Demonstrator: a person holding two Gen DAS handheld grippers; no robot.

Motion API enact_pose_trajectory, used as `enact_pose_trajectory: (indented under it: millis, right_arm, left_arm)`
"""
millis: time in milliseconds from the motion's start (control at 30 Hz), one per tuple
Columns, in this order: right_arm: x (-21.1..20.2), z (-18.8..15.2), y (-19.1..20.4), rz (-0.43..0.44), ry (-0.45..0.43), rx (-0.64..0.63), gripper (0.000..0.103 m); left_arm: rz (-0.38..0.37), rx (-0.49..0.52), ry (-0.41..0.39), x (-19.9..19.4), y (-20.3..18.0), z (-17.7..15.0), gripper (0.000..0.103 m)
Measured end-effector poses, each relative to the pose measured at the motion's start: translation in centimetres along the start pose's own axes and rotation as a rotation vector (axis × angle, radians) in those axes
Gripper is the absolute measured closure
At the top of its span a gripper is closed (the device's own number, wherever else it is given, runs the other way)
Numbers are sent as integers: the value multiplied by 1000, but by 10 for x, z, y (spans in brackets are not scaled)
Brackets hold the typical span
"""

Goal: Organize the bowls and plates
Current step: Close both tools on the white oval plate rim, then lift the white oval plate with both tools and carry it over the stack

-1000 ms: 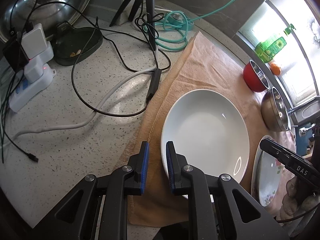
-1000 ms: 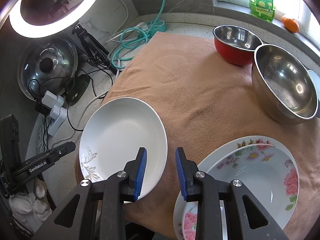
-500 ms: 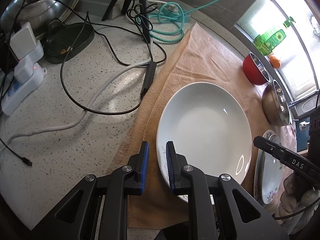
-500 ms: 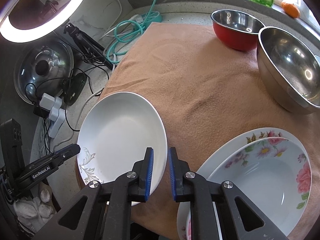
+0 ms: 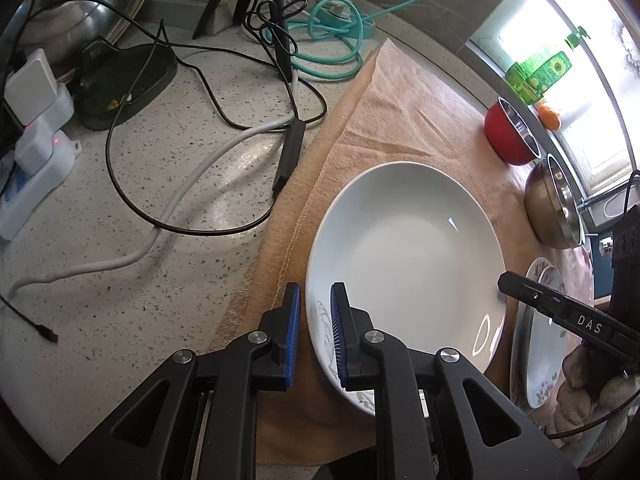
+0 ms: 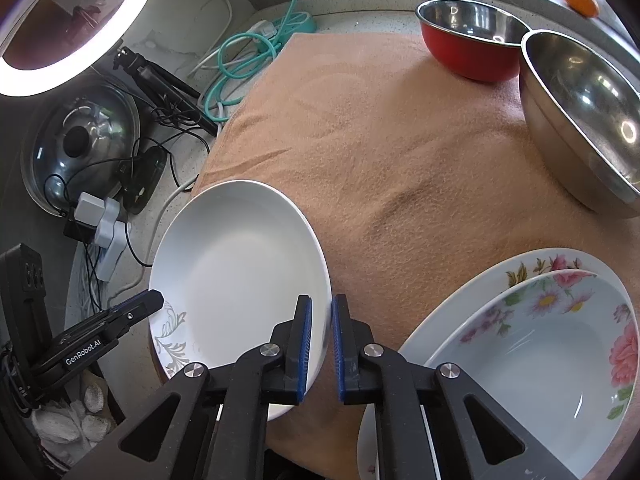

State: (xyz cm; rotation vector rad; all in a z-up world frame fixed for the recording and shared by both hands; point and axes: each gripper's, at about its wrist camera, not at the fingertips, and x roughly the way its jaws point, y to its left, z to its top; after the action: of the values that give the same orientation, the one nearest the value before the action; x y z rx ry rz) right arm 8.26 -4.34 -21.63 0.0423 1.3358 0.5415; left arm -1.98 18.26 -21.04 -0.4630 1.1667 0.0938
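A white plate [image 5: 404, 248] with a grey leaf print sits at the left edge of the orange towel [image 6: 380, 140]. My left gripper [image 5: 316, 292] grips its near-left rim with its jaws still closing. My right gripper [image 6: 322, 304] has the plate's right rim [image 6: 240, 264] between its pads, jaws also closing onto it. Each gripper shows in the other's view: the left's finger [image 6: 132, 312], the right's finger [image 5: 516, 284]. A floral bowl [image 6: 540, 340] rests in a floral plate [image 6: 520, 268] at the lower right. A steel bowl [image 6: 584, 112] and a red bowl [image 6: 468, 40] stand at the back right.
Left of the towel lie black and white cables [image 5: 200, 184], a teal cable [image 5: 332, 40], a power strip with plugs [image 5: 32, 148], a pot lid [image 6: 80, 140] and a tripod [image 6: 160, 80]. A ring light [image 6: 60, 20] stands behind. A green bottle [image 5: 536, 76] and an orange [image 5: 548, 116] sit on the windowsill.
My right gripper sank to the plate's right rim and its jaws closed from wide apart onto it. The left gripper kept its hold on the left rim.
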Motion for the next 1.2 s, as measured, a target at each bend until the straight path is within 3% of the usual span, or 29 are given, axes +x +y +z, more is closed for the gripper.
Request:
enact_pose_trajectory:
  millis: [1200]
  right_arm:
    - [0, -1, -1, 6, -4, 17, 97]
  left_arm:
    - [6, -4, -32, -8, -4, 2, 94]
